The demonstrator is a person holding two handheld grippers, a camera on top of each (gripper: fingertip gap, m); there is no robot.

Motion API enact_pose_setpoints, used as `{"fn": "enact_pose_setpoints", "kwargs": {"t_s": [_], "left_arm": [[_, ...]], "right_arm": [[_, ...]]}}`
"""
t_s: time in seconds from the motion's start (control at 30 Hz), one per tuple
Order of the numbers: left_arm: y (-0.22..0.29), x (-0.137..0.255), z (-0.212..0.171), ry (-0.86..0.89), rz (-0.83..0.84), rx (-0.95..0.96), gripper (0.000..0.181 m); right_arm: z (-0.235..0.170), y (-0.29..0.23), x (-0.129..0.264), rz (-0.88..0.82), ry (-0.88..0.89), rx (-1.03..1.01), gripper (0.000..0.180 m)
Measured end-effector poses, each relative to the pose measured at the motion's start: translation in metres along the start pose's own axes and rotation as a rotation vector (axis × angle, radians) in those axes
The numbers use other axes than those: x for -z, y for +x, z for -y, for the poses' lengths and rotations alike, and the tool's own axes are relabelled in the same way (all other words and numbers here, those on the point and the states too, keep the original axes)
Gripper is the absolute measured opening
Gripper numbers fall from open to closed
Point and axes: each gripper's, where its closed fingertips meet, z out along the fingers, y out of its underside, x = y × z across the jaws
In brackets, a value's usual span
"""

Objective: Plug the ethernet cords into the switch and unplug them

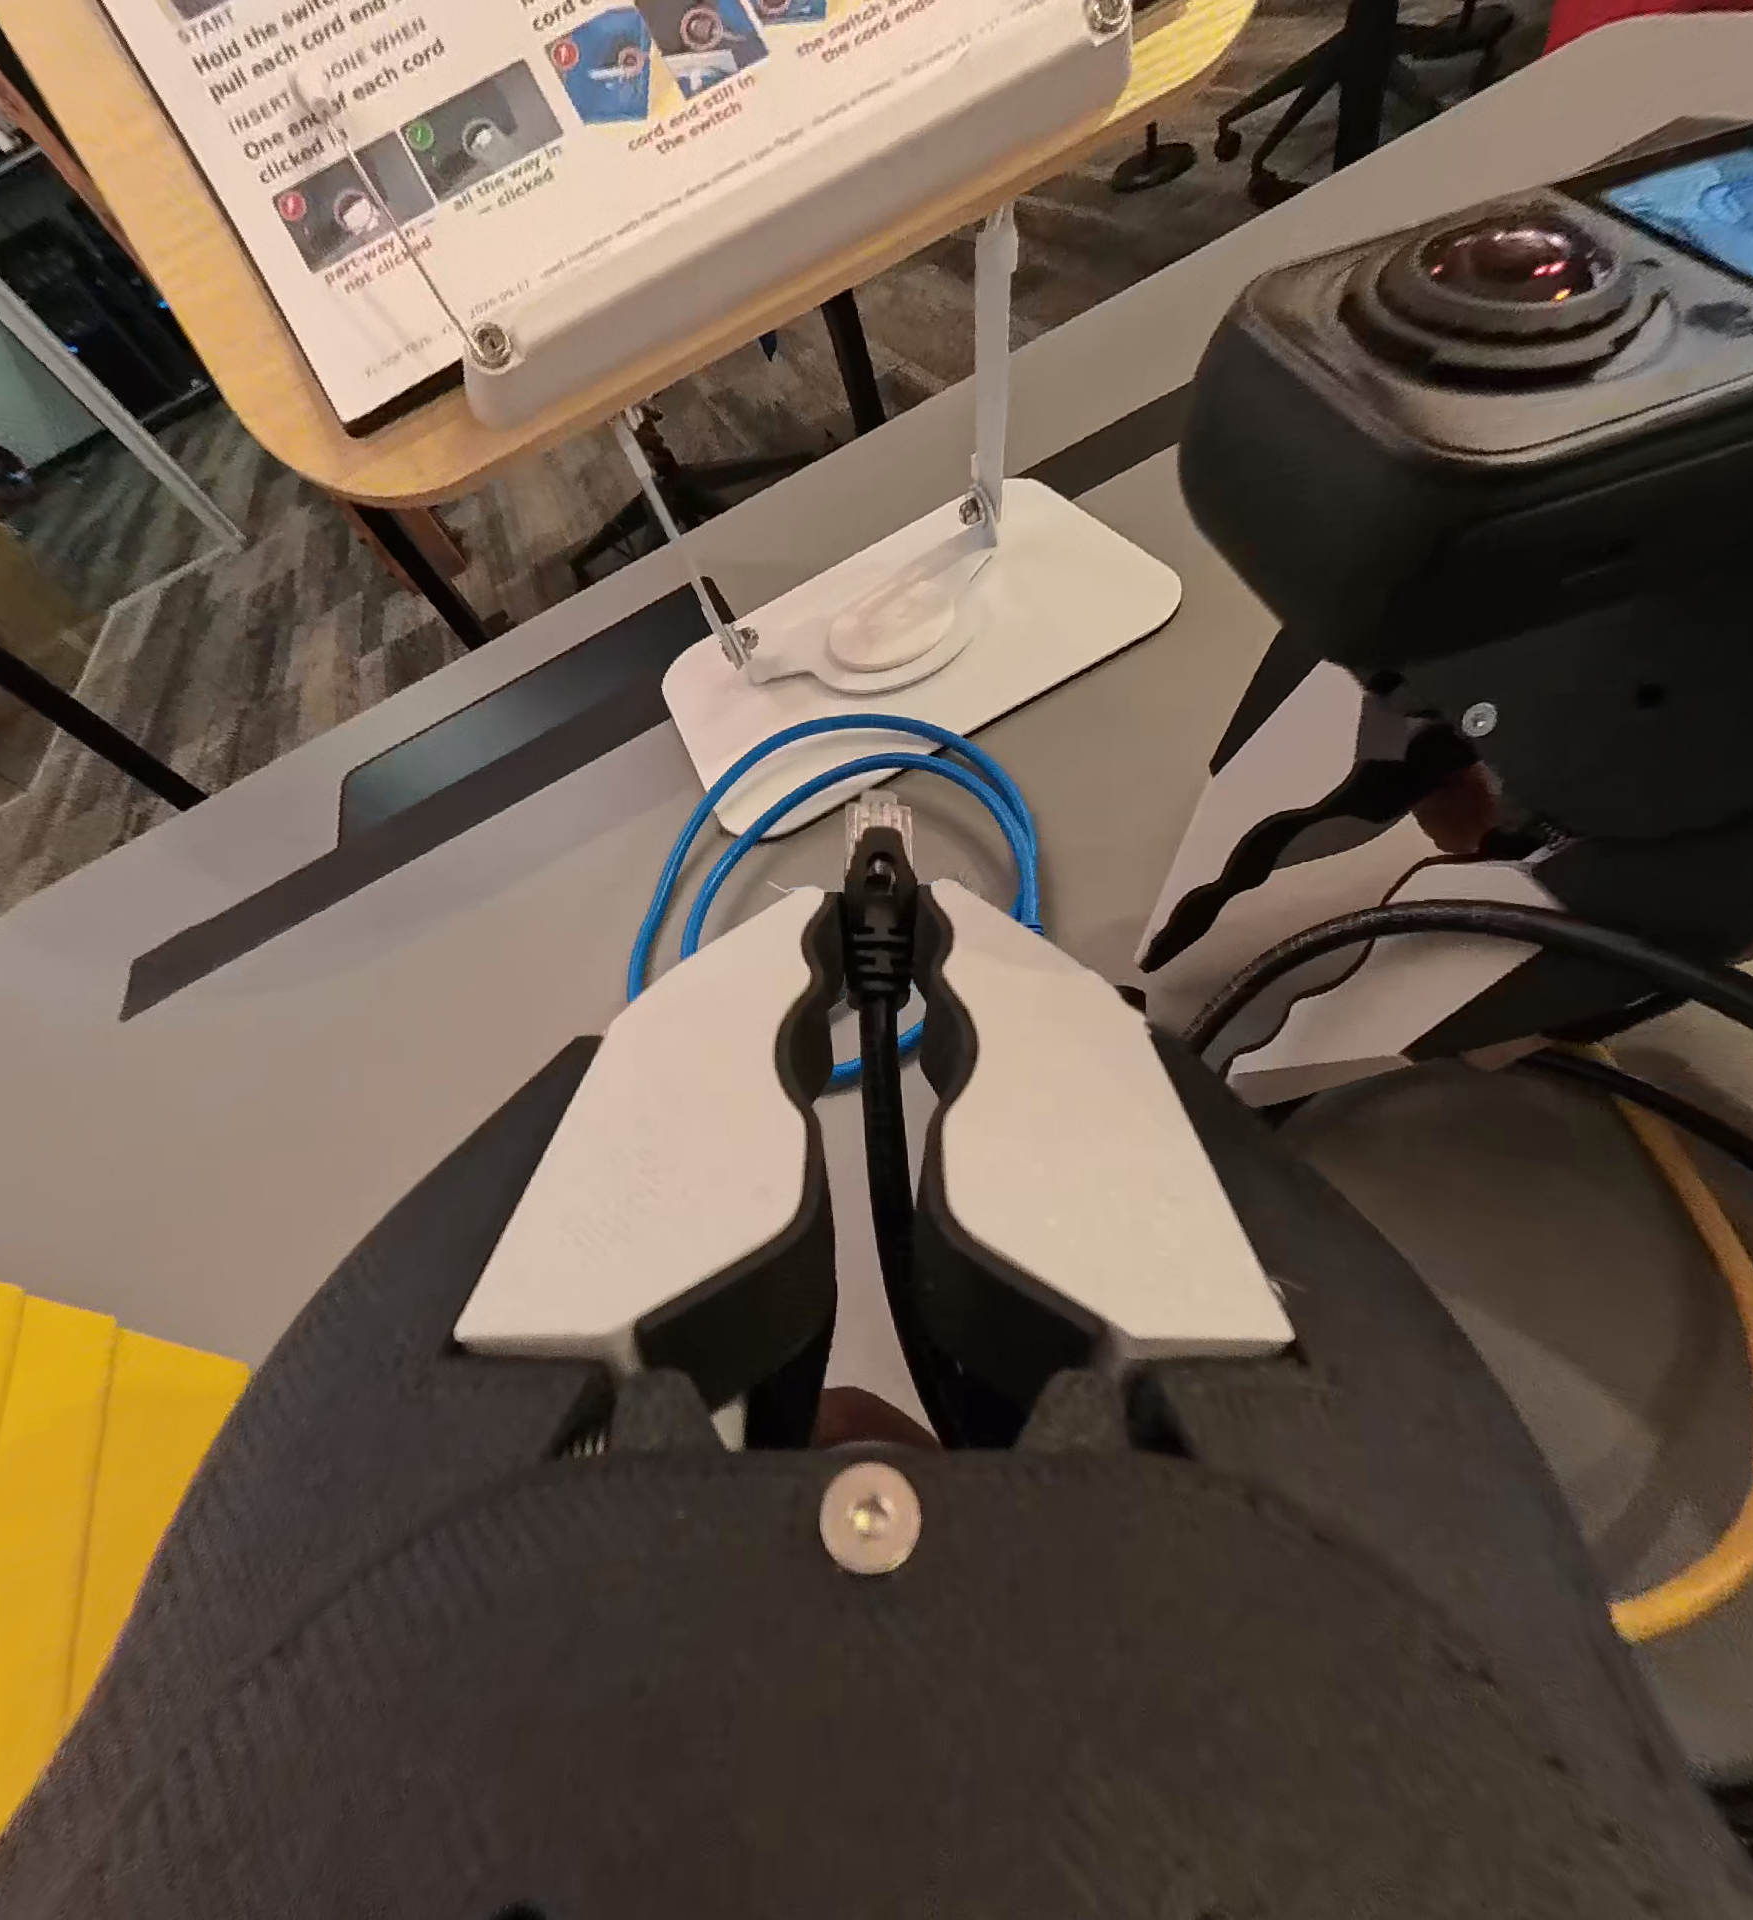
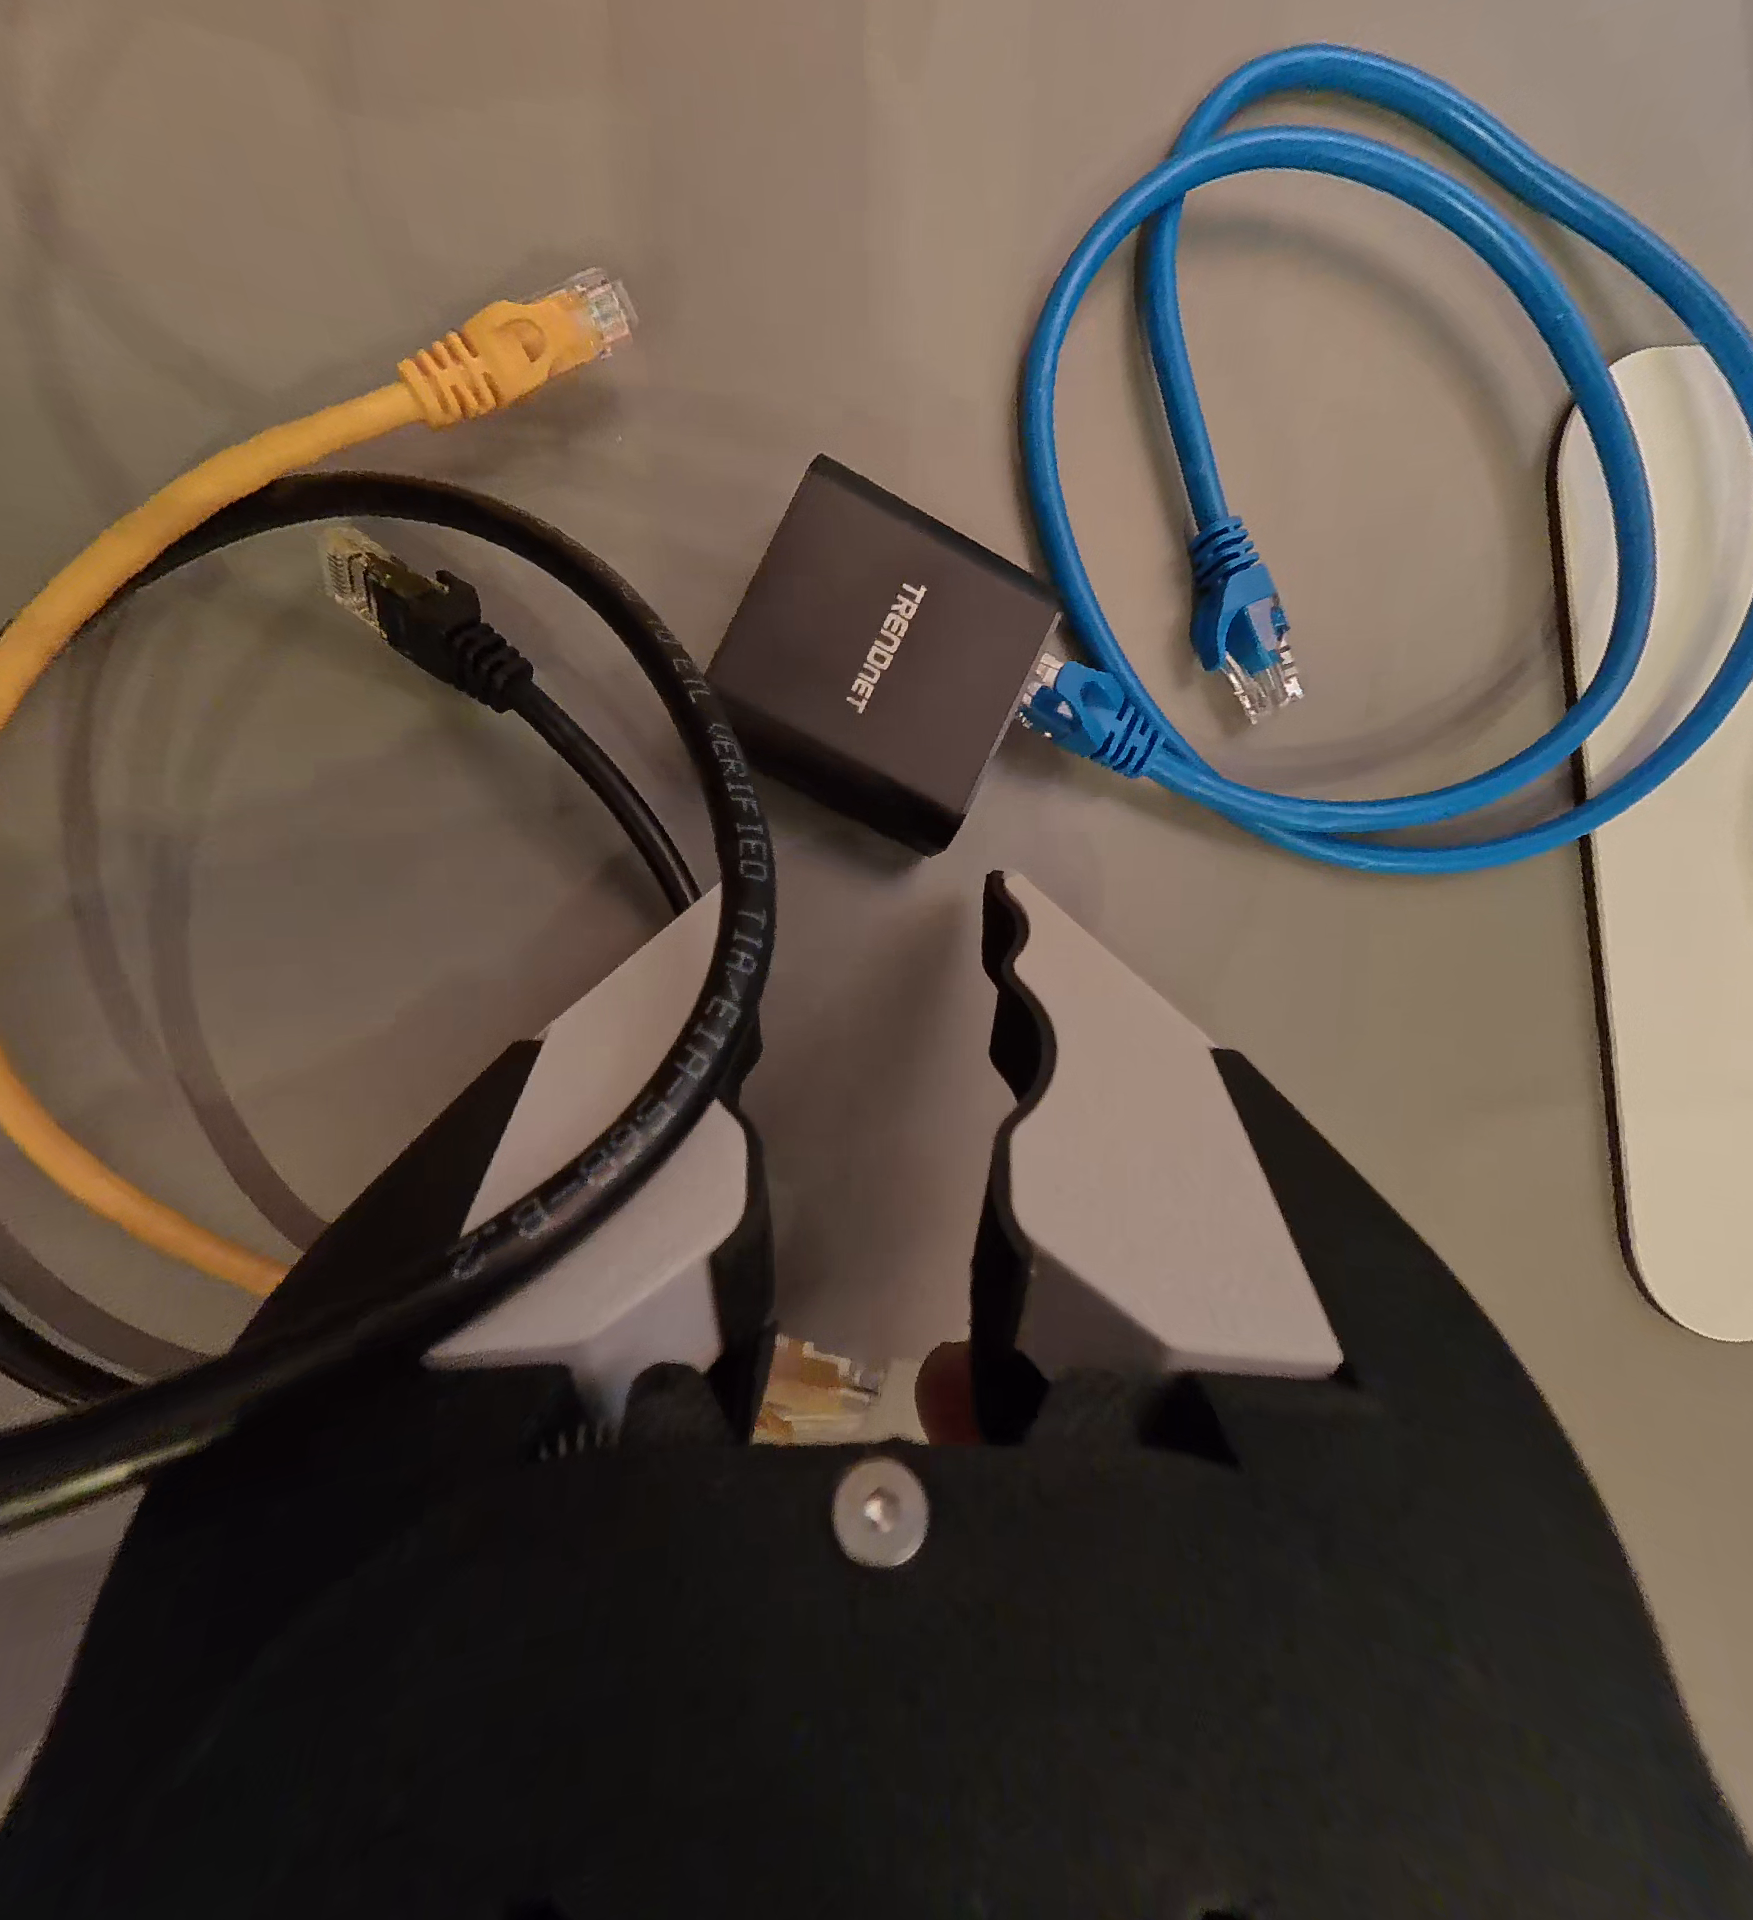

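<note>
The left tongs are clamped on the boot of a black ethernet cord, its clear plug pointing forward past the tips and held above the grey table, while the right tongs stand apart and empty above the table, a loop of that black cord draped across their left finger. Just beyond the right tongs lies the small dark switch, flat on the table, with one end of the blue cord at its port side; whether that plug is fully seated cannot be told from here. The blue cord's other end lies free beside it, within its own coil, which runs onto the white base of a document stand. To the left of the switch rest the black cord's second plug and a yellow cord with its plug free; another yellow plug shows between the bases of the right tongs' fingers, on the table beneath. The work appears to be in its plugging phase, with the black plug carried toward the switch; the next move would likely call for the right tongs to pin the switch steady and for the plug to be turned and lined up with a free port. The one container in view, a yellow bin at the near left edge of the left wrist view, shows only its outer wall, so its contents cannot be told.
</note>
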Motion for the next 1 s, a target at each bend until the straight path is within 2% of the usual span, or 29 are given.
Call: {"fn": "enact_pose_setpoints", "kwargs": {"t_s": [0.43, 0.67, 1.0], "left_arm": [[0.012, -0.003, 0.017, 0.025, -0.04, -0.036, 0.012], [0.032, 0.0, 0.035, 0.046, -0.064, -0.17, 0.012], [0.066, -0.006, 0.039, -0.017, -0.189, -0.406, 0.013]], "right_arm": [[-0.003, -0.002, 0.004, -0.013, 0.032, -0.035, 0.042], [-0.012, 0.001, 0.016, -0.053, 0.089, -0.122, 0.05], [-0.032, 0.012, 0.041, -0.116, 0.157, -0.225, 0.05]]}}
